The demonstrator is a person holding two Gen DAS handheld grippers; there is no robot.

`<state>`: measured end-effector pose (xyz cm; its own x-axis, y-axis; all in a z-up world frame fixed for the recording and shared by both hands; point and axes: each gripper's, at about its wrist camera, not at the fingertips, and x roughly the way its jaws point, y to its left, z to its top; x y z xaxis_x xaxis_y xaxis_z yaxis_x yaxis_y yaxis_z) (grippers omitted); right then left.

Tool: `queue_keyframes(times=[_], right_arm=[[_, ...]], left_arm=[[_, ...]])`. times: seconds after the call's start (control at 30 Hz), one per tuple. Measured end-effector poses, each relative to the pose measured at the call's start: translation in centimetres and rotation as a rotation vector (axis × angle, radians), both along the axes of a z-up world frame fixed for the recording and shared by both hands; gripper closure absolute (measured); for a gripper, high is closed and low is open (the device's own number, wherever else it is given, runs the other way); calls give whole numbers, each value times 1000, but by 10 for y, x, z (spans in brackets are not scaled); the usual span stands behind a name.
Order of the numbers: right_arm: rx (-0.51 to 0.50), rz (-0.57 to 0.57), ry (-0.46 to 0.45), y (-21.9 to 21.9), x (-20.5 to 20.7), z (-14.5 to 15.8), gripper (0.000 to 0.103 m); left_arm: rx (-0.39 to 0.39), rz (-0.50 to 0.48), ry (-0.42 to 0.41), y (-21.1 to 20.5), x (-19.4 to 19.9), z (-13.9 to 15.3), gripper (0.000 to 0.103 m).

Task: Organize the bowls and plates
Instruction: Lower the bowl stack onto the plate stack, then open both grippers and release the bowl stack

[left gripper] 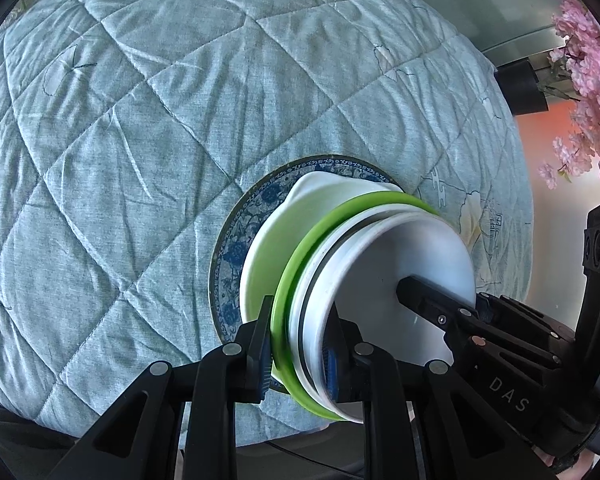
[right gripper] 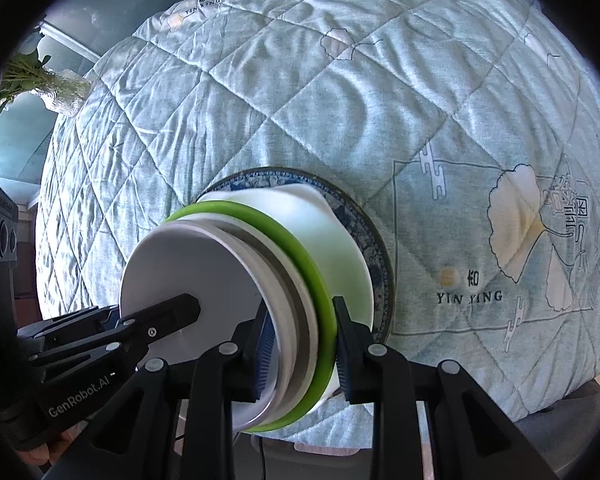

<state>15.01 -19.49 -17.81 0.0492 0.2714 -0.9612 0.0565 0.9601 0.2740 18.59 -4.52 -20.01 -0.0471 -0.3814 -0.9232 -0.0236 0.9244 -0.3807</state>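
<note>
Plainly, "YIN XING" is printed on the quilted blue cloth (right gripper: 420,128), "GenRobot.AI" on the left gripper (left gripper: 298,354) seen from the right, "DAS" on the right gripper (right gripper: 300,354). A stack of bowls (left gripper: 380,264), white with one green rim (left gripper: 296,264), is set near the cloth's near edge on a blue-patterned plate (left gripper: 236,248). Its opposite rims are pinched by both grippers, fingers nearly closed.
</note>
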Motion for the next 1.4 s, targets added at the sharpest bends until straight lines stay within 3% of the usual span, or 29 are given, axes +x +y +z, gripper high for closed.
queue_keyframes(times=[0.43,0.6,0.63,0.7,0.83,0.87,0.93,1.0,1.1,1.27,1.4], right_arm=[[1,-24,4,-2,0,-2,73],[2,-37,-15,-5,-1,5,73],[-4,-34,-23,-6,-1,9,71],[-20,-23,-41,-6,-3,16,65],[-60,8,-108,-8,-15,38,42],[-51,11,-119,-10,-19,43,39],[-19,18,-157,-13,-29,54,20],[-8,15,-204,-15,-39,66,17],[-21,-12,-304,-22,-62,91,1],[-38,25,-344,-20,-89,114,1],[-44,25,-359,-21,-110,127,1]], left_arm=[[-5,3,10,0,2,0,85],[18,13,-34,10,-1,16,78],[26,13,-52,12,-2,22,76],[54,20,-90,19,-4,35,59],[149,34,-212,33,-17,72,40],[177,47,-257,37,-24,85,31],[208,76,-326,44,-35,103,23],[238,100,-402,48,-49,122,12],[272,94,-525,50,-76,149,6],[316,24,-636,29,-122,176,3],[289,83,-644,23,-152,191,3]])
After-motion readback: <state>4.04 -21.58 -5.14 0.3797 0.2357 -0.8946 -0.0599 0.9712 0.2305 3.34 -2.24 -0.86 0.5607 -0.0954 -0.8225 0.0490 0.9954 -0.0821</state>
